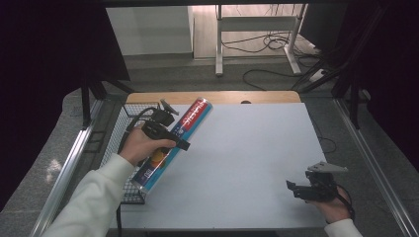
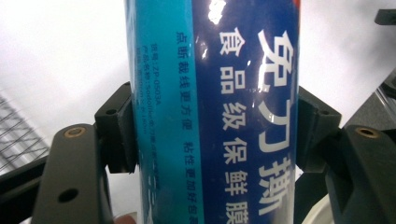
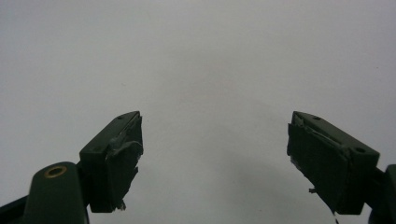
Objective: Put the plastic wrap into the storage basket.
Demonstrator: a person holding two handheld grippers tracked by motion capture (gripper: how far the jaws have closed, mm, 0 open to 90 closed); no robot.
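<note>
The white worktop (image 1: 237, 163) lies bare ahead of me, a wire basket (image 1: 129, 193) at its left edge. My left claw (image 1: 184, 144) pinches the long blue box of cling film (image 1: 175, 140) at mid-length, holding it tilted above the basket's right side. I judge this the carry step; next comes setting it flat on the worktop. My right claw (image 1: 291, 187) rests spread, near right.

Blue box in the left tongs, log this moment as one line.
left tongs: shut on blue box, lifted beside wire basket | right tongs: open, nothing between, over white table
</note>
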